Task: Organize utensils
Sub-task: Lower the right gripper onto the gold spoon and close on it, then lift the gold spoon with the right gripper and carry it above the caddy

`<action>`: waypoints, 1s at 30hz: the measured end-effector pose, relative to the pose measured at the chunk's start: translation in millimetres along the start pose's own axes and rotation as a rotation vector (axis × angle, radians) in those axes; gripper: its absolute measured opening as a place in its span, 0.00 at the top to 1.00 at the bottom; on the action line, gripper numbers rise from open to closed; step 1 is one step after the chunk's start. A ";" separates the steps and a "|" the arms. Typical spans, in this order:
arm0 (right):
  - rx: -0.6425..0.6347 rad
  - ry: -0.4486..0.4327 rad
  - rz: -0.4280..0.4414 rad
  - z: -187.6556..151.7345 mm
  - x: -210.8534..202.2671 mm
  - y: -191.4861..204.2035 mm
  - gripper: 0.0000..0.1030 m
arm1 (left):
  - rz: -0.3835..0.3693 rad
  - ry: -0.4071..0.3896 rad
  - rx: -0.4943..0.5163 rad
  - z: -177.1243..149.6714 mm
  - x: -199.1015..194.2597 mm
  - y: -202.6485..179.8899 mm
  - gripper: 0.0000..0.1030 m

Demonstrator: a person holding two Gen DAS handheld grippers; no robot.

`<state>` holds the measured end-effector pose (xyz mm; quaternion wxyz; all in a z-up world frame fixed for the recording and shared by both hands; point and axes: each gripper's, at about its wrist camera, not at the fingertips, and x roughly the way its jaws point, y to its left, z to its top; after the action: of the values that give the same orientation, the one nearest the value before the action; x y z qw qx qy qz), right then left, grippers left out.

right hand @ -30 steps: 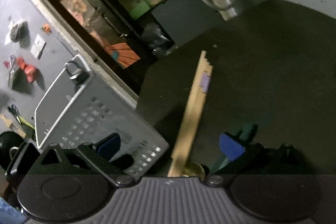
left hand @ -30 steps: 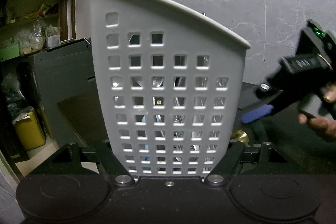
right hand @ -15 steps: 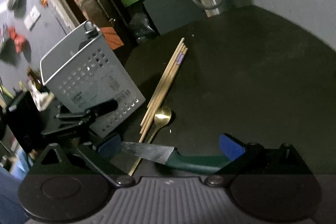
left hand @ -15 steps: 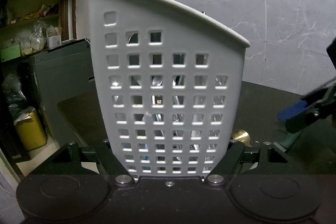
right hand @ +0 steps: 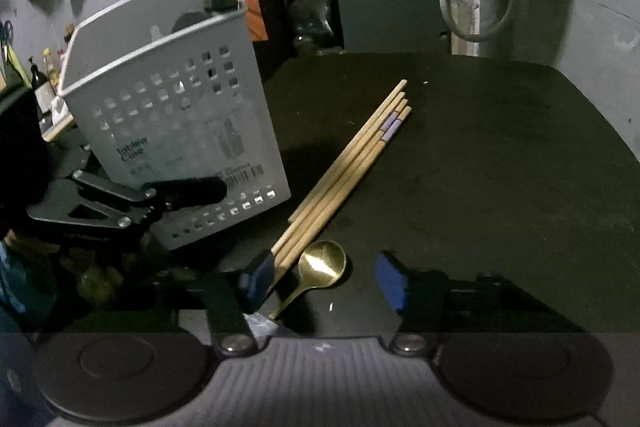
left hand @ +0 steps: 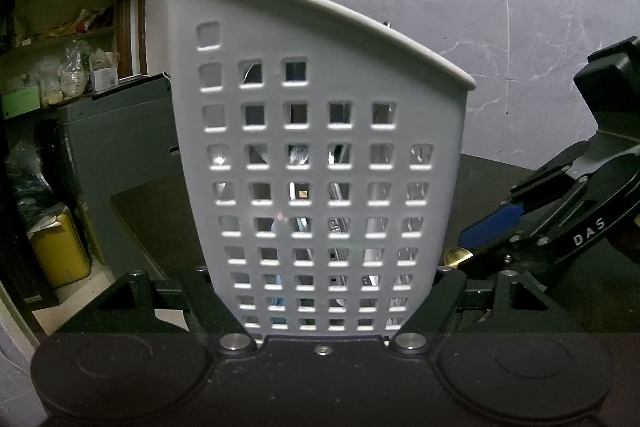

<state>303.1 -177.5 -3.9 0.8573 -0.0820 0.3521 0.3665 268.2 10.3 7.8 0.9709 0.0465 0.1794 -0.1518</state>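
My left gripper (left hand: 324, 311) is clamped on the base of the white perforated utensil caddy (left hand: 320, 163), one finger on each side wall, holding it upright on the dark tabletop (right hand: 480, 167). Through the square holes I can make out metal utensils inside, too chopped up by the grid to name. From the right wrist view the same caddy (right hand: 176, 131) shows a printed label and barcode on its side, and one left finger (right hand: 188, 189) lies across its lower wall.

My right gripper (right hand: 320, 281) is low over the table just beside the caddy, jaws closing — the blue pads not yet pressing on anything. Between them lies a gold spoon (right hand: 320, 265), bowl up, handle running back toward the gripper body. The left blue pad (right hand: 258, 273) sits at the near ends of the wooden chopsticks (right hand: 352, 163), whether touching I cannot tell. The chopsticks lie flat in a bundle, angled away toward upper right, with a purple band near the far end. In the left wrist view the right gripper (left hand: 486, 227) shows one blue pad just above the spoon bowl (left hand: 456, 256), right of the caddy.
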 end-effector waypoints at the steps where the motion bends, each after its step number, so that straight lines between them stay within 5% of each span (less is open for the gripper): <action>1: -0.010 -0.004 -0.005 -0.5 0.9 0.6 0.49 | 0.000 0.000 0.000 0.0 0.0 0.0 0.26; 9: -0.107 0.009 -0.052 -0.3 5.6 10.5 0.74 | 0.000 0.000 0.000 0.1 0.1 0.0 0.26; 18: -0.158 0.042 -0.124 1.9 8.1 26.9 0.75 | -0.001 0.000 0.000 0.1 0.2 -0.1 0.26; 28: -0.448 0.117 -0.376 -0.6 20.4 83.7 0.77 | -0.010 -0.007 -0.009 -0.8 -0.1 2.6 0.26; 30: -0.515 0.125 -0.433 -4.1 24.7 94.2 0.88 | -0.012 -0.008 -0.011 -1.5 -0.1 3.9 0.26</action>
<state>248.2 -97.4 -12.2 0.8432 -0.3908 0.2741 0.2473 268.8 14.2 6.6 0.9710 0.0392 0.1765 -0.1566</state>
